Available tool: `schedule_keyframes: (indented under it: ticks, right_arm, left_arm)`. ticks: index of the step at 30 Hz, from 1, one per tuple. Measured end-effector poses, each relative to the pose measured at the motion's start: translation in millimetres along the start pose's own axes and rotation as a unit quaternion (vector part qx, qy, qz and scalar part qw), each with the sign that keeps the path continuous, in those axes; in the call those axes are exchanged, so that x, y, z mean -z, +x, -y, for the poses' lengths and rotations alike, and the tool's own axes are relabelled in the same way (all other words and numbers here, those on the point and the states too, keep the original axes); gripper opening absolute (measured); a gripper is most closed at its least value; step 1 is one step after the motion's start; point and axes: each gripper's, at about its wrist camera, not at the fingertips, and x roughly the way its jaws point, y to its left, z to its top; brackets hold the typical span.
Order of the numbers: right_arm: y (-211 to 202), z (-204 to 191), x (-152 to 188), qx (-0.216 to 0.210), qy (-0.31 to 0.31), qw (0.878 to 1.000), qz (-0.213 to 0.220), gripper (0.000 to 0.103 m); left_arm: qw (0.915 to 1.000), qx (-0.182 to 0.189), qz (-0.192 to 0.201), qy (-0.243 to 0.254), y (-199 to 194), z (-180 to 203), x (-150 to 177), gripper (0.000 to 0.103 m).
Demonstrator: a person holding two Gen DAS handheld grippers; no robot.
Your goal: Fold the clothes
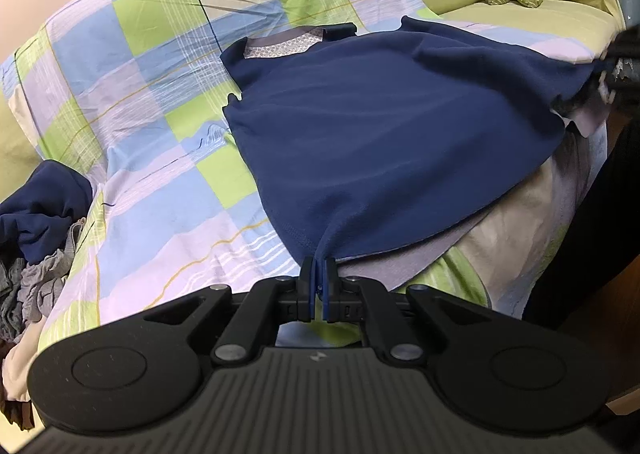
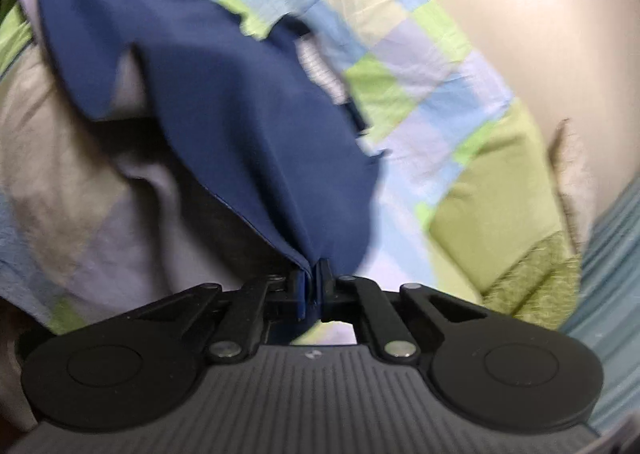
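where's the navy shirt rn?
Left wrist view: navy shirt spread mid-frame on the checkered sheet, hem pinched by the left gripper.

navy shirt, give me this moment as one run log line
stage: both edges pinched | left gripper: shut on navy shirt hem | right gripper: shut on navy shirt | surface: checked bedsheet
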Motion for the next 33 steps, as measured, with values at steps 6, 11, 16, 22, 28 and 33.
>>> schedule_keyframes:
  ticks: [6, 11, 16, 22, 28, 33]
  right_arm:
    - [-1.2, 24.1, 27.5, 0.008, 0.013, 0.999, -0.052, 0.000]
    - [1.5, 21.9, 27.5, -0.005, 0.026, 0.998, -0.058, 0.000]
    - [-22.4, 30.7, 19.3, -0.002, 0.042, 0.998, -0.036, 0.000]
    - [-17.9, 33.7, 34.7, -0.018, 0.050, 0.994, -0.099, 0.000]
    - [-45.2, 40.7, 19.9, -0.039, 0.066, 0.993, -0.086, 0.000]
    - [-50.6, 81.0, 5.4, -0.033, 0.136, 0.989, -0.051, 0.000]
  left_arm:
    - [0.9999, 0.000, -0.005, 0.009, 0.8, 0.0, 0.6, 0.001]
    - [0.9998, -0.006, -0.014, -0.009, -0.8, -7.4, 2.2, 0.001]
    - [0.9998, -0.006, -0.017, -0.005, 0.4, -6.2, 0.9, 0.001]
    - [0.9998, 0.008, -0.016, -0.010, 1.0, -8.6, 0.7, 0.001]
    - [0.9985, 0.028, -0.013, -0.044, -19.2, -33.8, 3.7, 0.002]
    - [0.9989, -0.006, 0.012, -0.044, -29.1, -56.0, -11.3, 0.002]
